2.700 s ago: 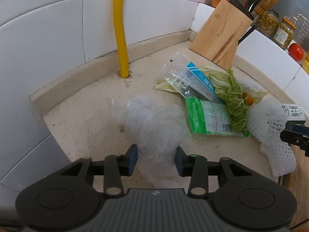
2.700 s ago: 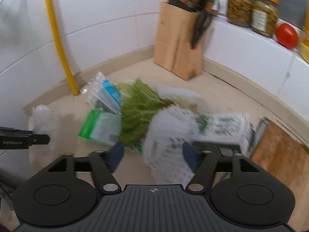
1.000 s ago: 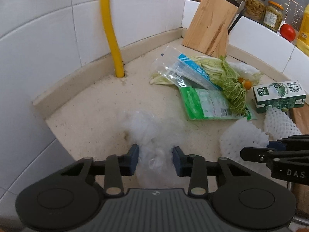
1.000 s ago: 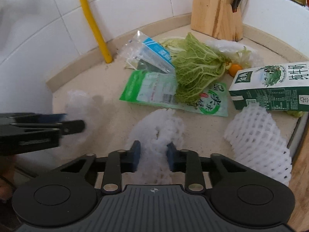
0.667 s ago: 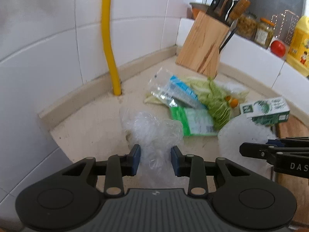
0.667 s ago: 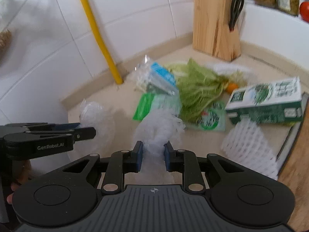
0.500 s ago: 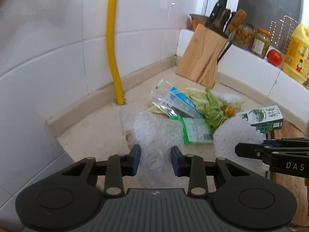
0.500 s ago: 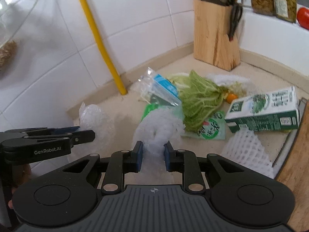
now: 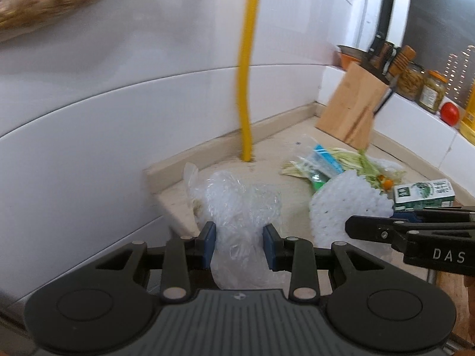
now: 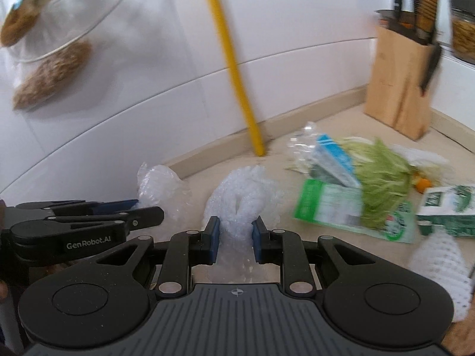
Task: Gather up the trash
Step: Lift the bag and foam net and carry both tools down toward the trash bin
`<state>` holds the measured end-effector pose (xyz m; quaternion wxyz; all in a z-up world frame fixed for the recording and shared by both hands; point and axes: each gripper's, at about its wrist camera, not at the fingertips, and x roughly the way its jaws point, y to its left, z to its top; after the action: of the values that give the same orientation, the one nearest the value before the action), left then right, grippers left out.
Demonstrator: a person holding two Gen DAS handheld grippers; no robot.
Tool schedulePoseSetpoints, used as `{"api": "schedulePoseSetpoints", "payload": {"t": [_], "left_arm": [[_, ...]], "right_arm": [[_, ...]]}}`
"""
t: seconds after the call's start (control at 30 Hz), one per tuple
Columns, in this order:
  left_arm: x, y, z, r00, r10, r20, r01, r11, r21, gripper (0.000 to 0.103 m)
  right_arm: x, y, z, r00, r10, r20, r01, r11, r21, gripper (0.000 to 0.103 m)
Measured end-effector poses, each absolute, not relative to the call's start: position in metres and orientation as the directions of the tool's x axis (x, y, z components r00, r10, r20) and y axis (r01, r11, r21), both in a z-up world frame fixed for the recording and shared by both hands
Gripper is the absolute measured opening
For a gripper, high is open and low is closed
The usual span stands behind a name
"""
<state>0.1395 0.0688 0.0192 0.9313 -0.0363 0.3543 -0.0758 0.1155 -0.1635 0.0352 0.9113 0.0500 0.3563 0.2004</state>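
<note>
Tiled wall (image 9: 124, 124) and beige counter (image 9: 282, 184) form a corner, with a yellow pipe (image 9: 246, 89) running down into the counter at the back. Knife block (image 9: 350, 106) sits in the far corner, well apart from the mess, so it's not part of the job

Loose trash lies piled mid-counter: cabbage leaves (image 10: 383, 178) lying over a green packet (image 10: 320, 201), a clear wrapper with a blue stripe (image 10: 332, 154) just behind, and a milk carton (image 9: 424, 192) at the right edge. A second white foam net (image 10: 439, 270) lies near the counter's front edge

Left gripper (image 9: 239, 241): jaws narrow, clamped on a crumpled clear plastic bag (image 9: 237, 207), which hangs off the pads and looks clear of the counter

Right gripper (image 10: 235, 238): jaws narrower, squeezing a white foam fruit net (image 10: 243, 198) that bunches above the pads. Seen side-on from the left camera, it fans out ahead of the fingers

One piece per hand makes sense, both being light and squashable. Both look to be mid-carry; no bin in view, so I can't say where they go
</note>
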Motion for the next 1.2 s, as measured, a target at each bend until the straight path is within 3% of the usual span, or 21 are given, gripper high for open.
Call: {"api": "schedulePoseSetpoints", "payload": {"t": [0.53,1.2], "left_arm": [[0.094,0.135,0.002,0.719,-0.017,-0.695,-0.087,0.990,-0.114,0.028],[0.099,0.167,-0.061,0.588,0.062,-0.807,-0.238,0.966,-0.100,0.028]], "right_arm": [[0.102,-0.064,0.018,0.499,0.555,-0.665,-0.542,0.799,0.260,0.029],[0.116,-0.006,-0.037,0.366,0.539,-0.759,-0.577,0.771,0.270,0.029]]}}
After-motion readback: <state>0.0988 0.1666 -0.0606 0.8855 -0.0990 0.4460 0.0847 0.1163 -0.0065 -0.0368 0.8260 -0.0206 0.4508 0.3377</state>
